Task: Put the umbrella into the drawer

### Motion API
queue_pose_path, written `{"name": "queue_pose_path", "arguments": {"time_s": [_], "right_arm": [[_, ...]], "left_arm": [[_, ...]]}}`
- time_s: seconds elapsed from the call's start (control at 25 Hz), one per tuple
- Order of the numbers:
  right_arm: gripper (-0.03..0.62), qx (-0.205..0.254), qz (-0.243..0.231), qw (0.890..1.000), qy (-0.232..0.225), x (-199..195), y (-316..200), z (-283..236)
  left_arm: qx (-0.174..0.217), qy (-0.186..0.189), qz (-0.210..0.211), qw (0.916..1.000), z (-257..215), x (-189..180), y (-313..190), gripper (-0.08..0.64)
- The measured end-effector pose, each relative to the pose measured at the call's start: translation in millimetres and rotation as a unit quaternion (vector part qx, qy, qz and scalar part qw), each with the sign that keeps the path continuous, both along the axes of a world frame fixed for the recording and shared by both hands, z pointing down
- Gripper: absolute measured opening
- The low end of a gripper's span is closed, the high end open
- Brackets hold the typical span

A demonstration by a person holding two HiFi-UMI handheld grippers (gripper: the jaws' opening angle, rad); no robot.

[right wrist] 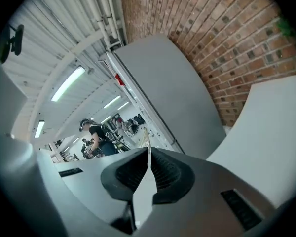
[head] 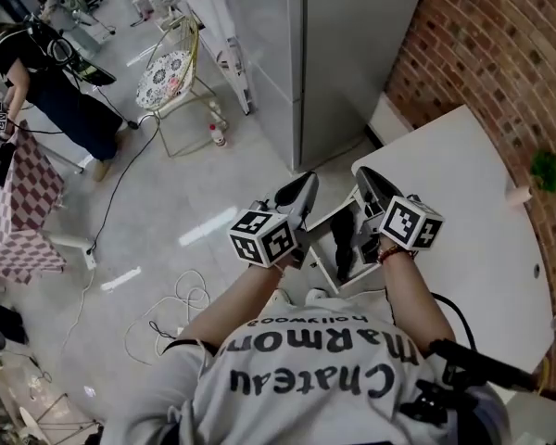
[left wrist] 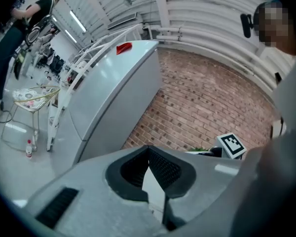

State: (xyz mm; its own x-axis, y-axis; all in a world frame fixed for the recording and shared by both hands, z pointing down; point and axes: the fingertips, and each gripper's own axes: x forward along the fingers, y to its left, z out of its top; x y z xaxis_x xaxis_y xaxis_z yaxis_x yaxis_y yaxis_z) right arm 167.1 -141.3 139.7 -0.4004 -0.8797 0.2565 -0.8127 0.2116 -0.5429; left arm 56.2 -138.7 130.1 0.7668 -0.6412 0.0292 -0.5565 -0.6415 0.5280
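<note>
Shiny grey floor fills the left of the head view, and just right of it my left gripper is clenched on nothing. Lower centre, between my two tools, the black umbrella lies inside the open white drawer. My right gripper is clamped empty too, beside the white table at right.

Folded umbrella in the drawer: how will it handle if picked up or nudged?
The umbrella looks folded into a slim dark bundle, so probably stiff lengthwise with soft, slippery fabric. Likely light; its rounded shape might roll, though the drawer walls should contain it.
</note>
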Motion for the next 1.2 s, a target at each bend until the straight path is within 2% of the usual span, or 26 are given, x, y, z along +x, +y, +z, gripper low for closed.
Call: {"name": "queue_pose_path", "arguments": {"time_s": [0.16,0.28,0.4,0.52,0.64,0.8,0.96,1.2], "right_arm": [[0.028,0.07,-0.003,0.997,0.012,14,7,-64],[0.028,0.112,-0.004,0.992,0.06,25,13,-101],[0.028,0.15,0.001,0.985,0.09,37,28,-140],[0.028,0.17,0.014,0.979,0.112,49,38,-166],[0.028,0.169,0.036,0.974,0.145,67,41,-172],[0.029,0.156,0.075,0.968,0.182,96,49,-168],[0.029,0.135,0.093,0.968,0.191,115,55,-149],[0.028,0.099,0.091,0.969,0.209,131,57,-120]], "left_arm": [[0.044,0.048,0.007,0.9979,-59,17,0,0.015],[0.074,0.071,0.006,0.9948,-93,22,1,0.015],[0.115,0.051,0.0,0.9921,-125,29,11,0.015],[0.153,-0.01,-0.023,0.9879,-145,36,13,0.015],[0.178,-0.041,-0.037,0.9825,-157,43,13,0.015],[0.187,-0.036,-0.04,0.9808,-162,48,17,0.015],[0.185,-0.034,-0.038,0.9815,-151,55,21,0.015],[0.166,-0.04,-0.027,0.985,-128,70,25,0.015]]}}
